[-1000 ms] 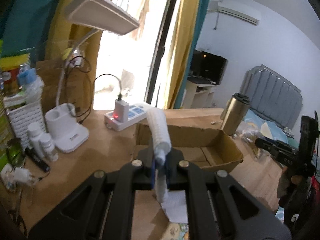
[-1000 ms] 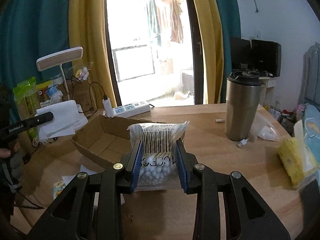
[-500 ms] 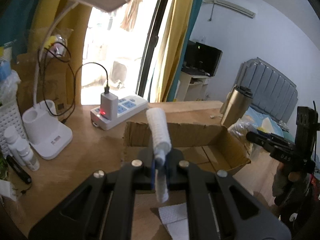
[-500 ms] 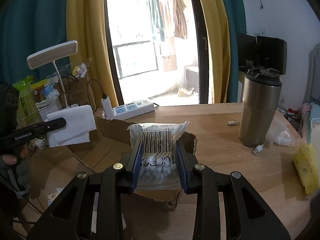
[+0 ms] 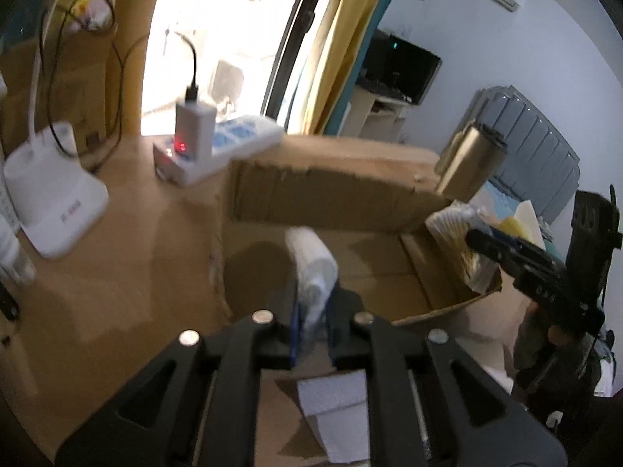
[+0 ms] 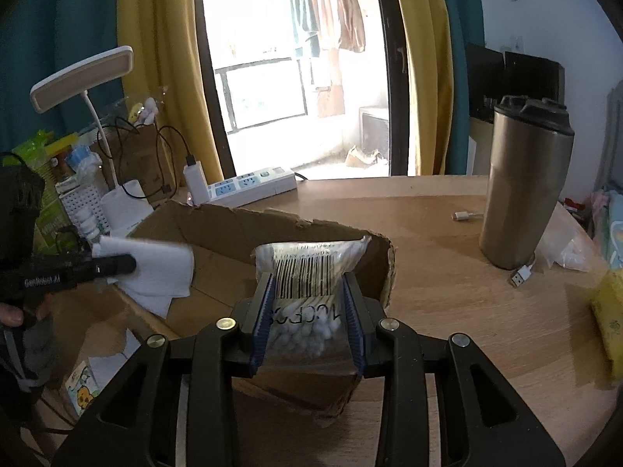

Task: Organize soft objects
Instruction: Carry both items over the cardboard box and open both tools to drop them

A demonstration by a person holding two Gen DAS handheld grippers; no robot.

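Note:
A torn cardboard box (image 5: 323,190) lies open on the wooden table. My left gripper (image 5: 313,311) hangs over the box's inside with a folded white cloth (image 5: 311,257) standing upright between its pads; the jaws are opening and the pads still touch the cloth. In the right wrist view the same cloth (image 6: 163,272) droops from the left gripper (image 6: 117,264) above the box (image 6: 218,225). My right gripper (image 6: 309,299) is shut on a clear bag of cotton swabs (image 6: 307,268) with a barcode, held over the box's near corner.
A white power strip (image 5: 226,144) with a charger and a lamp base (image 5: 58,210) stand behind the box on the left. A steel tumbler (image 6: 525,186), a USB plug (image 6: 521,276) and a yellow pack (image 6: 611,311) sit to the right. Paper scraps (image 5: 335,401) lie beneath me.
Both grippers have moved forward and down toward the box. The cloth now hangs over the box's inside, and the swab bag has come over its near corner.

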